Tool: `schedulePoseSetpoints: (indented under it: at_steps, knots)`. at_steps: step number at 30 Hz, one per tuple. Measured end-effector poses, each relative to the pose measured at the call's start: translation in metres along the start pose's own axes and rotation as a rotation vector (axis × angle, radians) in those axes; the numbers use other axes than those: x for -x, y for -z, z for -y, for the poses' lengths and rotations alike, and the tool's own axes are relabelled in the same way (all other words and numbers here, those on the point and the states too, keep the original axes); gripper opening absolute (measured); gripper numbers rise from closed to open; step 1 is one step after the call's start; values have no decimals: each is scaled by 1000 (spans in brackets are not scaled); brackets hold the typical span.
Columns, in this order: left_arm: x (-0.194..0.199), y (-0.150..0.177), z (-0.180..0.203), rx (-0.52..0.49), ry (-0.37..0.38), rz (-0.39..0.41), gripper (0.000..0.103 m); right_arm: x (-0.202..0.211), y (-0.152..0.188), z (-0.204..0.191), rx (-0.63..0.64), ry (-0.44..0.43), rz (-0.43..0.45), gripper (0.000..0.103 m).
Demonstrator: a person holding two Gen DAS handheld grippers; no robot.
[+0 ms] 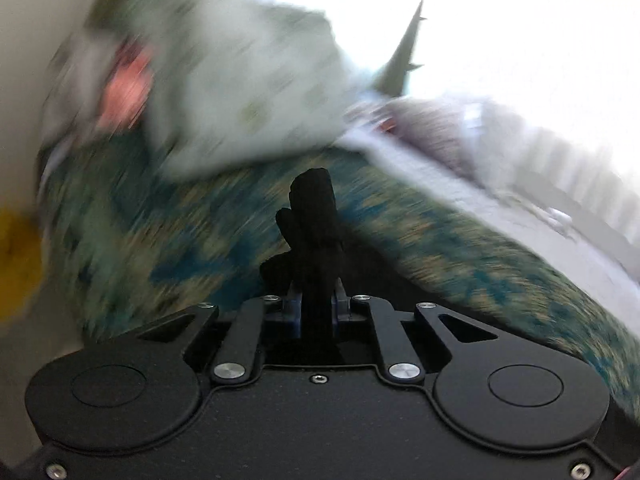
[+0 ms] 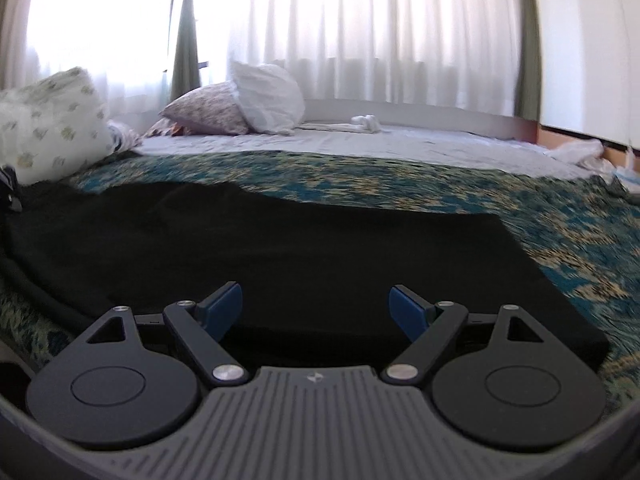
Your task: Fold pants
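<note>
The black pants [image 2: 280,248] lie spread flat on a teal and tan patterned bedspread [image 2: 560,232], stretching from the left edge to the right in the right wrist view. My right gripper [image 2: 316,304] hovers low over their near edge, its blue pads [image 2: 224,308] wide apart and nothing between them. The left wrist view is heavily blurred. There my left gripper [image 1: 317,302] is shut on a bunched fold of black pants fabric [image 1: 312,216], which sticks out beyond the jaws over the bedspread [image 1: 460,264].
A pale pillow with green print [image 2: 52,120] lies at the left. A floral pillow [image 2: 208,114] and a white one [image 2: 268,98] rest on the white sheet [image 2: 400,144] behind. Bright curtains [image 2: 380,28] hang at the back. A blurred yellow thing [image 1: 16,264] shows at the left.
</note>
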State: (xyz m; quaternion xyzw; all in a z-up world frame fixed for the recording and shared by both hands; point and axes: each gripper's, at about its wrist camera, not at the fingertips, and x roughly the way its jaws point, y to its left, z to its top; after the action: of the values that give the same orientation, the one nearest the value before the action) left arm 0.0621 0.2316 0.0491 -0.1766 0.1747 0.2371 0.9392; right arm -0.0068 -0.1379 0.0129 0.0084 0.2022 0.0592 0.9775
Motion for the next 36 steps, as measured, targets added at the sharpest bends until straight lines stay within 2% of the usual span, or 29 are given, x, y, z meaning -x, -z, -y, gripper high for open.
schedulePoseSetpoints:
  at_steps: [3,5,7,9,10,12,15,17,19,20,21,24,27,29,32,34,36]
  knots:
    - [39,-3,64,-150,182,79,11,8,-3,20,-59,38,9,90]
    - [67,8,114,-287,314,123,11,14,-7,36,-110,65,16,90]
    - [89,30,161,-400,466,119,12,23,-8,55,-164,92,25,90]
    - [98,55,197,-446,596,47,13,33,-8,74,-215,127,37,89]
    - [100,74,216,-471,662,-16,13,37,-7,84,-238,145,42,89]
    - [99,108,246,-537,745,-123,14,46,-2,101,-278,176,48,88]
    - [99,154,274,-671,812,-251,17,57,6,125,-338,209,43,87]
    - [105,167,275,-700,847,-288,23,61,11,139,-380,214,32,86]
    - [119,169,267,-698,853,-272,33,62,13,148,-413,210,27,85]
    - [125,167,261,-693,859,-271,42,61,13,150,-428,203,28,85]
    - [128,164,251,-671,872,-276,45,59,12,151,-446,190,32,85]
    - [139,144,224,-601,920,-287,49,51,8,145,-479,138,47,85]
    - [147,117,191,-544,911,-229,49,40,0,129,-467,86,42,85]
    - [145,105,172,-513,841,-179,49,28,-5,116,-434,68,27,85]
    - [131,95,150,-497,692,-118,43,11,-10,100,-399,64,4,85]
    - [117,94,140,-508,585,-123,42,-4,-14,93,-397,111,-39,84]
    - [108,97,132,-512,525,-136,39,-20,-17,92,-427,172,-96,83]
